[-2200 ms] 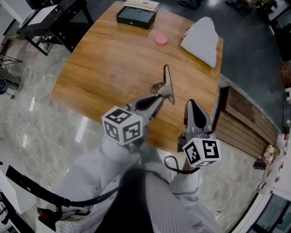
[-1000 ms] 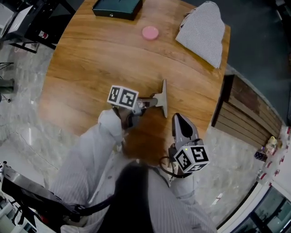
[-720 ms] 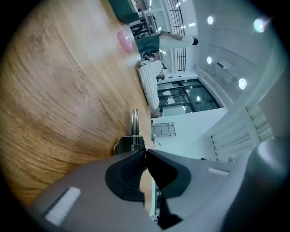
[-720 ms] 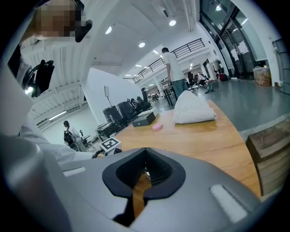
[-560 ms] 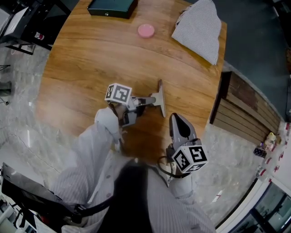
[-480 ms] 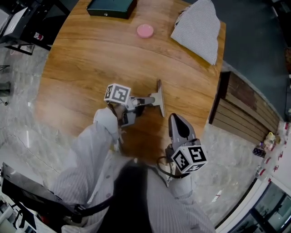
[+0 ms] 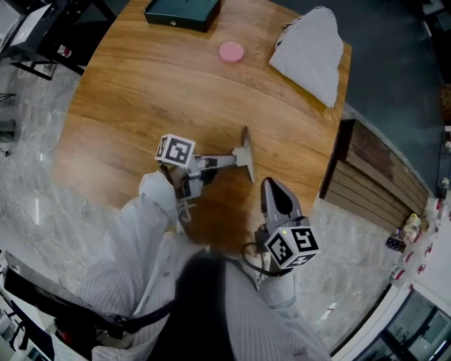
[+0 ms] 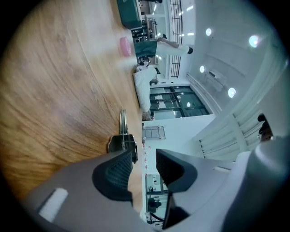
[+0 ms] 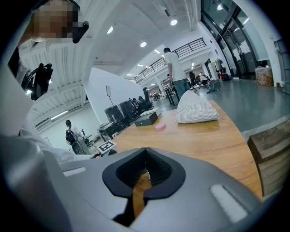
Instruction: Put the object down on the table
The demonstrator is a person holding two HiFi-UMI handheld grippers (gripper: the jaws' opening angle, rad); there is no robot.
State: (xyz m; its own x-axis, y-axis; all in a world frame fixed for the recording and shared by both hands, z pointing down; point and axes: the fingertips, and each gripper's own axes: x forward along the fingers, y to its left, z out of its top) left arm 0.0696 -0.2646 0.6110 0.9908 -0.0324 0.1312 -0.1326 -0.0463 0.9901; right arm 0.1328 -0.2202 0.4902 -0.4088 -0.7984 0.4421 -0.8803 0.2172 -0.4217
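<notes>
The object, a metal spring clip with a thin flat plate, rests on the wooden table near its front edge. My left gripper lies low over the table just left of it, jaws opening. In the left gripper view the clip sits at the tip of one ribbed pad. The pads stand apart, with nothing pressed between them around the left gripper. My right gripper hovers at the table's front edge, just below the clip. It is shut and empty, as the right gripper shows.
A dark green box, a pink disc and a striped fabric bundle lie at the far end of the table. A slatted wooden bench stands to the right. Marble floor surrounds the table.
The left gripper lowered the clip from the air onto the table. Over the last half second it has slid back a little to the left while the clip stayed put.
</notes>
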